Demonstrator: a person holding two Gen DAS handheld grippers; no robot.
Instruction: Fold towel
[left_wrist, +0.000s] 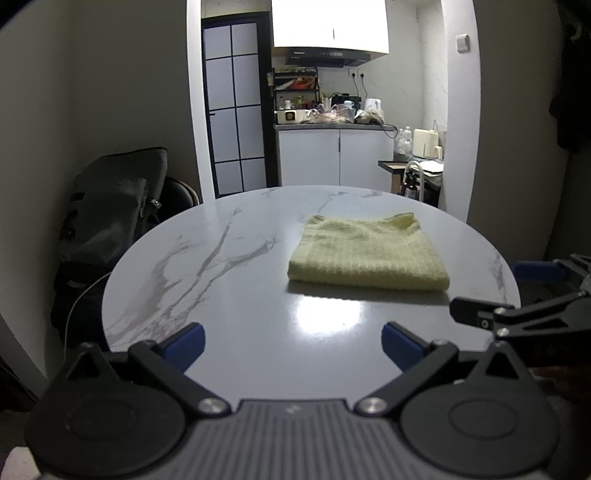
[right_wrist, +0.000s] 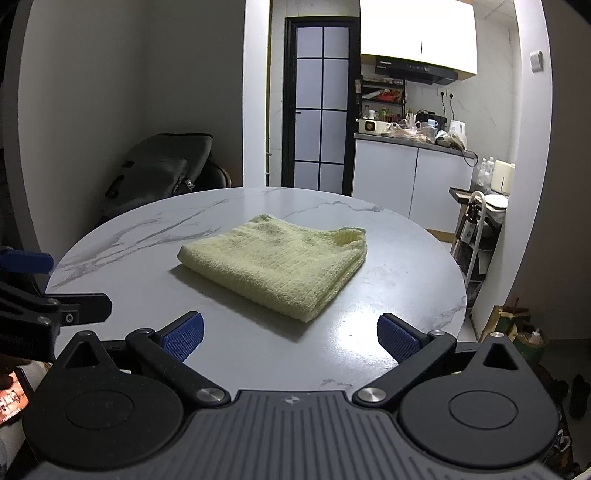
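Observation:
A pale yellow towel (left_wrist: 367, 253) lies folded into a thick square on the round white marble table (left_wrist: 207, 266). In the right wrist view the same towel (right_wrist: 275, 264) sits in the middle of the table (right_wrist: 402, 295), with one far corner curled up. My left gripper (left_wrist: 293, 345) hovers open over the near table edge, short of the towel, nothing between its blue pads. My right gripper (right_wrist: 290, 336) is open too, just in front of the towel's near corner. Each view catches the other gripper at its side: the right gripper (left_wrist: 517, 295) and the left gripper (right_wrist: 55, 284).
A dark bag (left_wrist: 114, 206) rests on a chair behind the table's left side. Beyond is a kitchen counter (left_wrist: 332, 125) crowded with items, a dark-framed glass door (left_wrist: 236, 107), and a small cart (right_wrist: 476, 229) to the right of the table.

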